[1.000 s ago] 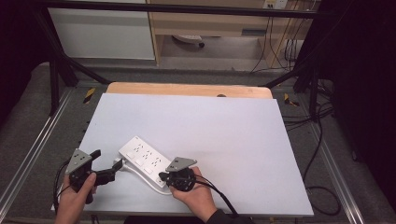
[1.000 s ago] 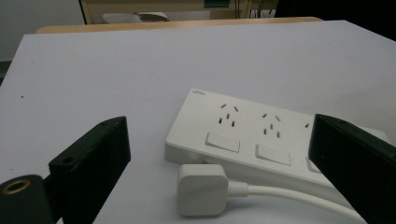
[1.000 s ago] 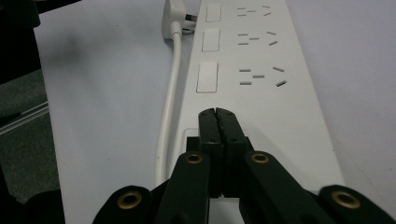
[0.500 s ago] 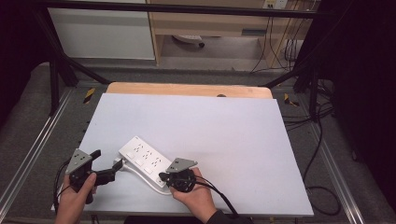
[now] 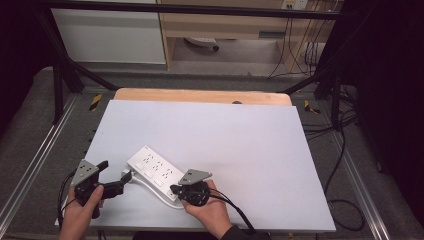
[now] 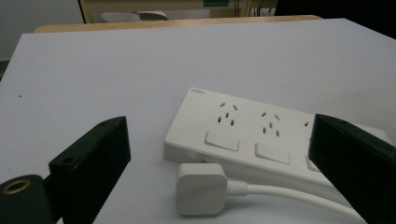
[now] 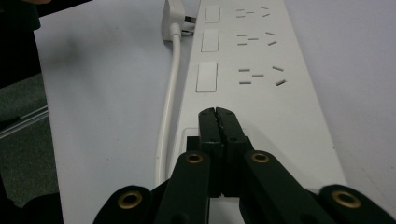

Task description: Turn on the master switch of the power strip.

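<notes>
A white power strip lies flat and diagonal on the white table, near its front left part, with its sockets and rocker switches facing up. Its white cable runs along the strip's near long side and ends in a white plug, which lies loose on the table just beside the strip's end and is seated in no socket. The left gripper is held low at the plug end of the strip with its jaws spread wide; in the left gripper view the plug lies between the two black jaws, but neither jaw touches it. The right gripper is at the strip's opposite end, and in the right gripper view its jaws are pressed together with nothing between them, their tips resting on or just above the blank end of the strip's top face; contact cannot be confirmed from these views. Judged from this layout, the work in hand is at an early stage: the strip appears to be steadied or about to be steadied by the right gripper, while the left gripper is positioned for a grasp of the plug that is not yet made. Remaining steps, as far as can be judged: close the left jaws on the plug body, lift it clear of the table, and carry it wherever it is wanted. No socket is occupied, and the switch positions cannot be read.
</notes>
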A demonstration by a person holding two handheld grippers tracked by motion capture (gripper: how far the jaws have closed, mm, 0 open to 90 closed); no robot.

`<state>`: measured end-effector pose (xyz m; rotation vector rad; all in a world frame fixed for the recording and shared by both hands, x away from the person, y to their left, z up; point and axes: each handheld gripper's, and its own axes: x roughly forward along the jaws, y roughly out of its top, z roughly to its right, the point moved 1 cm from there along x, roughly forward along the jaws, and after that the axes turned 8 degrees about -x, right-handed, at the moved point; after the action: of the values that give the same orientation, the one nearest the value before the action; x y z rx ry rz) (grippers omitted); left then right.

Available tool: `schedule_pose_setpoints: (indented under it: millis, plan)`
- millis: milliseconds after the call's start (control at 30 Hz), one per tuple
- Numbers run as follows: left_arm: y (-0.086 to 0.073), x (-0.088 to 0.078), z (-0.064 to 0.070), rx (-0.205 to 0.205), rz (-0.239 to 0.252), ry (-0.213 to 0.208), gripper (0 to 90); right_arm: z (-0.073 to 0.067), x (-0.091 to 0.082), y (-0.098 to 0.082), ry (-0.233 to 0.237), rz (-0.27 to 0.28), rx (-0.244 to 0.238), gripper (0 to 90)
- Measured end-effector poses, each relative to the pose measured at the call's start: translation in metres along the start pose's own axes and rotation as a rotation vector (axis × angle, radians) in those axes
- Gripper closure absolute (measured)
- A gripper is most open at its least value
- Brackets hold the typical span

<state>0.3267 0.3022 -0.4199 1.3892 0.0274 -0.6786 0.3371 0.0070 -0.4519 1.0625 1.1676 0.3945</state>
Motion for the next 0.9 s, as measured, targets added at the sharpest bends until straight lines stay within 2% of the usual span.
schedule_pose_setpoints:
  millis: [900]
  plan:
    - [-0.0005, 0.0006, 0.0003, 0.008, -0.006, 0.004, 5.7, -0.0028, 0.0004, 0.0012, -0.014, -0.020, -0.018, 90.0]
